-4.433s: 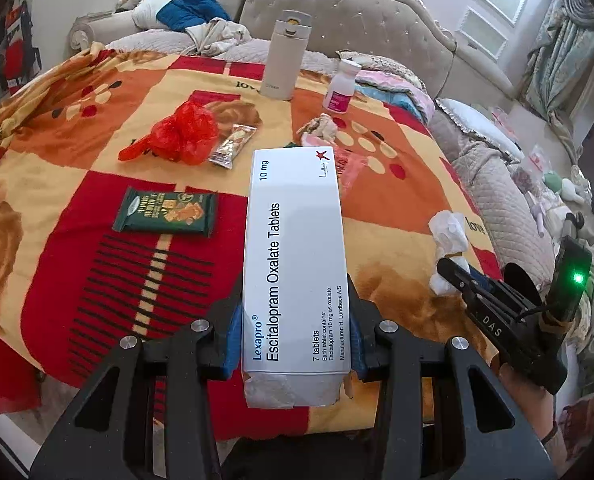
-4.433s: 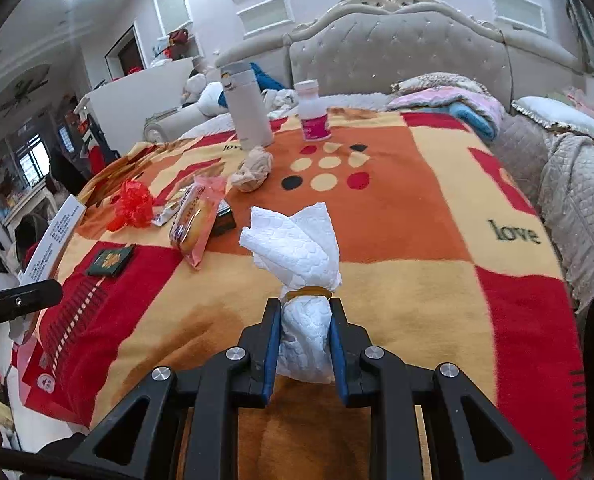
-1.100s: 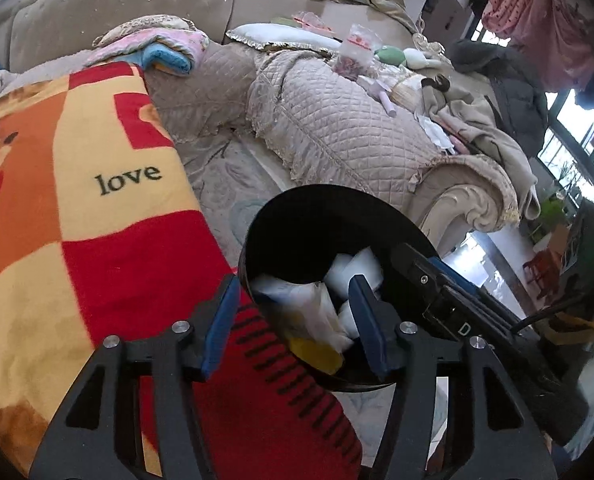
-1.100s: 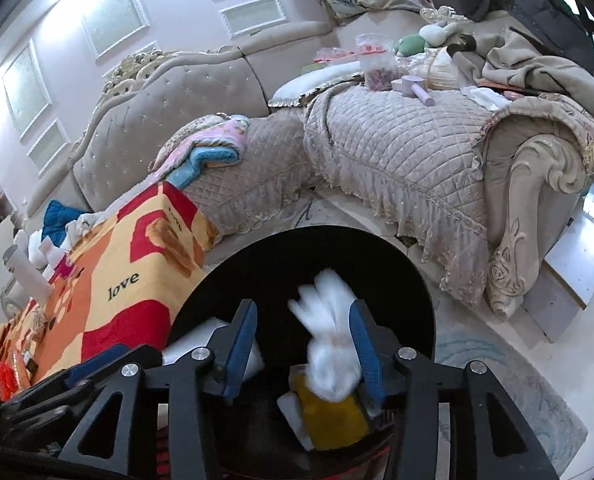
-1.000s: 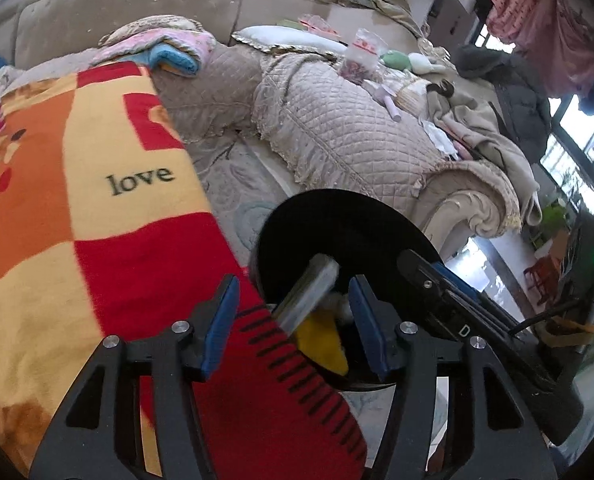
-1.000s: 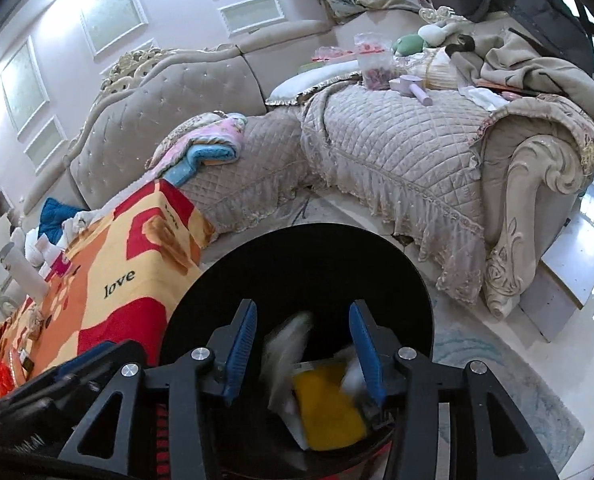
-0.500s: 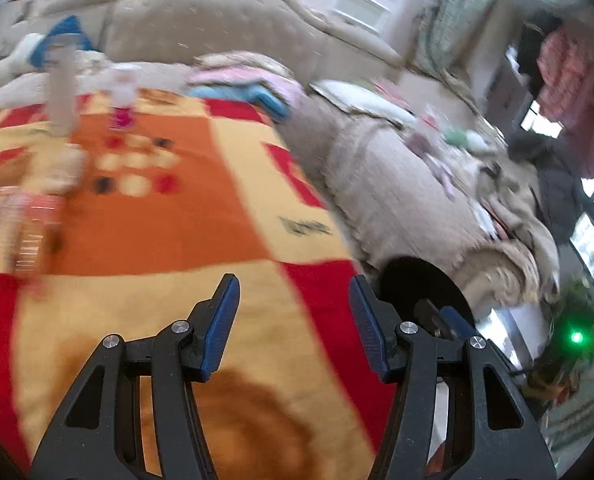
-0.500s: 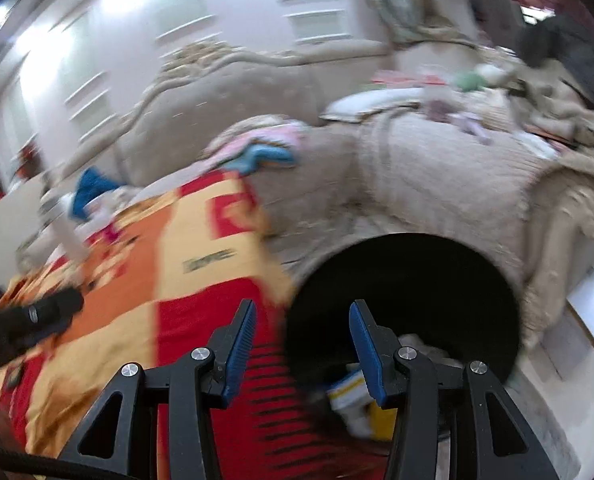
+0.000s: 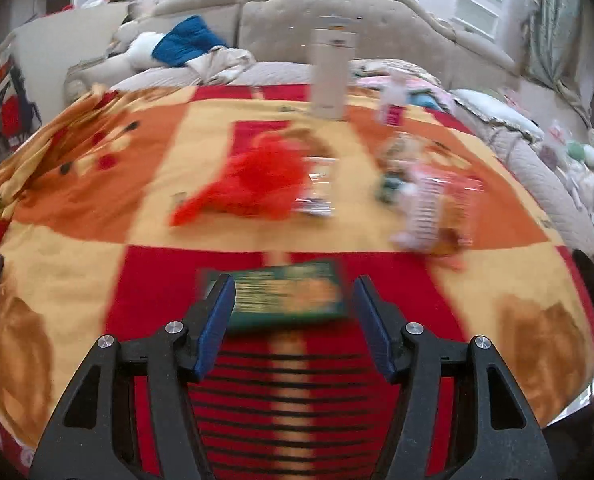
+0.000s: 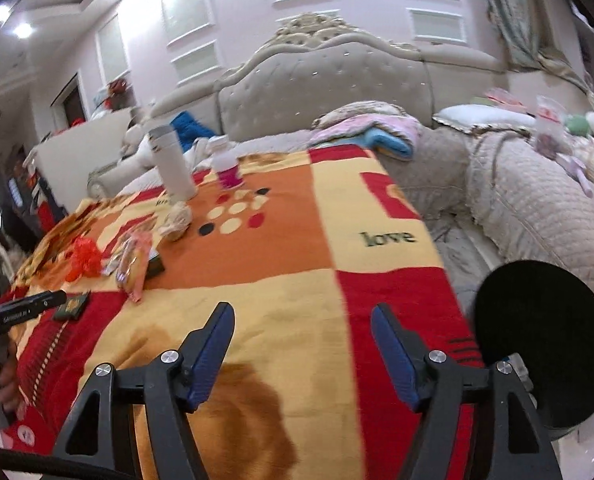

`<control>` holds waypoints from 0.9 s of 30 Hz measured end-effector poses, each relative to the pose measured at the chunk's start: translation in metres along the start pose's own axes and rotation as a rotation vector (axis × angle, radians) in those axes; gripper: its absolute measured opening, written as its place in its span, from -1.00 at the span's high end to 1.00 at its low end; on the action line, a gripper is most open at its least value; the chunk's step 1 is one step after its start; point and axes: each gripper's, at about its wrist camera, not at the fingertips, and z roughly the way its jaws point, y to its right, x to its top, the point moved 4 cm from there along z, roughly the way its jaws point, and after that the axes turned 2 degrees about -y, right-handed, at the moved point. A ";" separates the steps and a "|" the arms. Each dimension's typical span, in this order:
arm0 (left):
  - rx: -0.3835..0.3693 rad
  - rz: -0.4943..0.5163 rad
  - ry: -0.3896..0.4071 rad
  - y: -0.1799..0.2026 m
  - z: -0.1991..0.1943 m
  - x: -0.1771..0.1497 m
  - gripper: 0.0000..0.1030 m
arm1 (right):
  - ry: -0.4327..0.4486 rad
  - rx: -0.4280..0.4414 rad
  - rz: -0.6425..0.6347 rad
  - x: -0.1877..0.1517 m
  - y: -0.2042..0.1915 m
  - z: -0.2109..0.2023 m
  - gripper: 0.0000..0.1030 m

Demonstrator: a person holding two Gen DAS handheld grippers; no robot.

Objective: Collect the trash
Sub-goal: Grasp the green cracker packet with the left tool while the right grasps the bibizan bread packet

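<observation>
Left wrist view was blurred by motion, yet it gave the close look at the trash on the blanket [image 9: 77, 216]. From left to right lay a red bag [image 9: 253, 186], a foil wrapper [image 9: 317, 192] touching its right edge, and a pink snack pack [image 9: 433, 208] further right. Nearest the camera, a green packet [image 9: 285, 294] sat flat between the fingertips of the left claw [image 9: 291, 308], whose jaws stood wide apart and held nothing; whether they touched the packet could not be told. The packet's long axis ran left to right, across the claw's line. Behind stood a white flask [image 9: 329, 74] and a small bottle [image 9: 393, 100].

Right wrist view showed what the left did not: a black bin [image 10: 545, 344] beside the blanket's right edge, its mouth dark and its contents not visible. The same litter appeared small at far left, the green packet [image 10: 71, 306] just beside the left claw's tip [image 10: 29, 308]. The right claw [image 10: 301, 352] was wide open and empty above bare blanket [image 10: 297, 300], well apart from the trash.
</observation>
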 end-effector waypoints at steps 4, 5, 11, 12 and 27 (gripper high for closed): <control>-0.049 0.156 -0.038 -0.021 0.016 0.007 -0.17 | -0.012 0.002 -0.041 0.001 -0.018 0.009 -0.33; -0.082 0.205 -0.066 -0.021 0.021 0.009 -0.17 | -0.020 0.003 -0.051 0.001 -0.023 0.012 -0.33; -0.266 0.455 -0.208 -0.001 0.035 0.008 -0.17 | -0.047 -0.013 -0.103 -0.001 -0.041 0.025 -0.33; -0.227 0.525 -0.216 0.003 0.039 0.006 -0.17 | -0.047 -0.014 -0.111 -0.002 -0.044 0.026 -0.33; -0.195 0.387 -0.170 0.012 0.045 0.002 0.16 | -0.014 0.076 -0.088 0.009 -0.064 0.028 -0.33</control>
